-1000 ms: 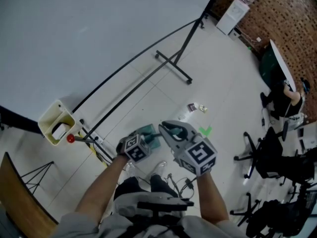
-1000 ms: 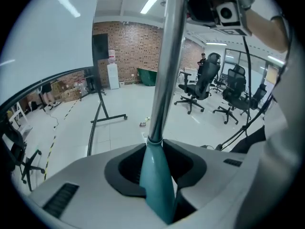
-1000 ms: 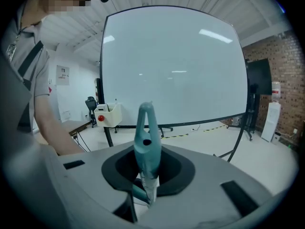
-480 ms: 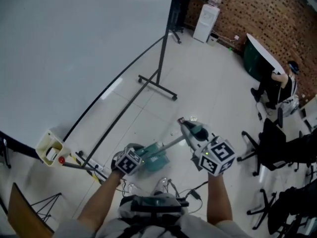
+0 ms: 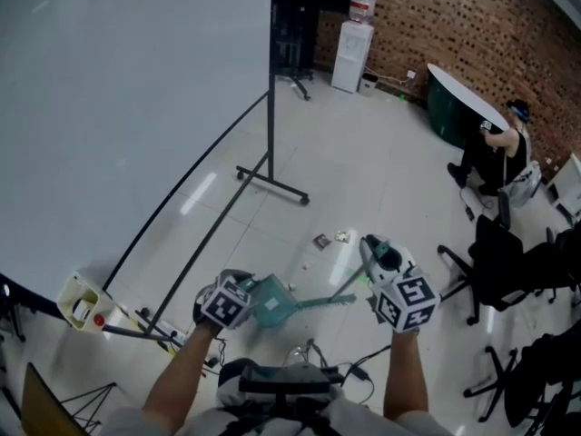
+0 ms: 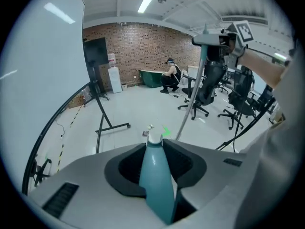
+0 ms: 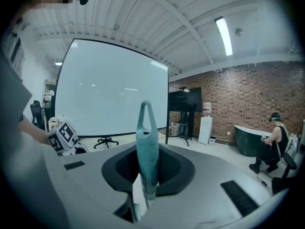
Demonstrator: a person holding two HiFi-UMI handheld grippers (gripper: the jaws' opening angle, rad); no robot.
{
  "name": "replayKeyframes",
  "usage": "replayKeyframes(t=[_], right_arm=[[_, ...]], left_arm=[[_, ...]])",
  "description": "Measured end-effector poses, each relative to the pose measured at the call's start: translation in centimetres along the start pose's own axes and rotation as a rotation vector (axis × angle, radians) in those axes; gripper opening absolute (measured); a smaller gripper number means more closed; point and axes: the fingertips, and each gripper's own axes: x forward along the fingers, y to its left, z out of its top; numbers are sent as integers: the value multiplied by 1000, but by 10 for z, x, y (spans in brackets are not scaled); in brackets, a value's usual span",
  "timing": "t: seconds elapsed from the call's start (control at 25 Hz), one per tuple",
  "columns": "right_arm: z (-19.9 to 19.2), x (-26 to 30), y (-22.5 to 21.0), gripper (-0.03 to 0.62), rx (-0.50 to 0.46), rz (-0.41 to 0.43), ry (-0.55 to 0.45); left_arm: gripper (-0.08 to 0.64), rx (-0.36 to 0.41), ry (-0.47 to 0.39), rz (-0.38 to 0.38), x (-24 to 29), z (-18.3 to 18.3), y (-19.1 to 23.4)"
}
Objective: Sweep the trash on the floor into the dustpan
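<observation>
The left gripper (image 6: 155, 166) is clamped on the white-tipped teal handle (image 6: 155, 180) of the teal plastic dustpan (image 5: 270, 300), which sits just right of that gripper in the head view. The right gripper (image 7: 147, 168) is closed tight on the teal looped grip (image 7: 147, 137) of the long-poled broom (image 5: 329, 300). The pole slants away from it toward the dustpan, at about 8 o'clock.

The small scraps of trash (image 5: 330, 239) lie on the pale tiled floor (image 5: 381, 171). They are at 12 o'clock from the dustpan, close to the right gripper's tip and near a green floor mark (image 6: 166, 131).

At 11 o'clock from the trash stands the black foot bar (image 5: 272, 184) of the big white screen (image 5: 127, 89). Black wheeled office chairs (image 5: 495, 262) crowd the 3 o'clock side. Between them, open floor runs toward 12 o'clock, up to a white water dispenser (image 5: 349, 57) against the red brick wall (image 5: 472, 25).

A crouching person (image 5: 499, 153) and a dark green tipped table (image 5: 458, 107) are at 2 o'clock, well apart from the trash. A cream box (image 5: 80, 300) sits at 9 o'clock from the left gripper, and black cables (image 5: 349, 357) lie at 6 o'clock.
</observation>
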Motion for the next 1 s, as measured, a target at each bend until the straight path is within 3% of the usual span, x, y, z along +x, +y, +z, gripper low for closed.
replayKeyframes(t=[0.2,0.44,1.0], right_arm=[[-19,-16,-33,51,33,-68,20],[-29,-24,-46,52,87,-192,22],[-11,-9,-25,52,55,-227,11]], left_arm=[[115,-26,-72,50,-6,31,19],[114,16,-128,27,-4,65,36],[114,75,-182,-19,-1,109,55]])
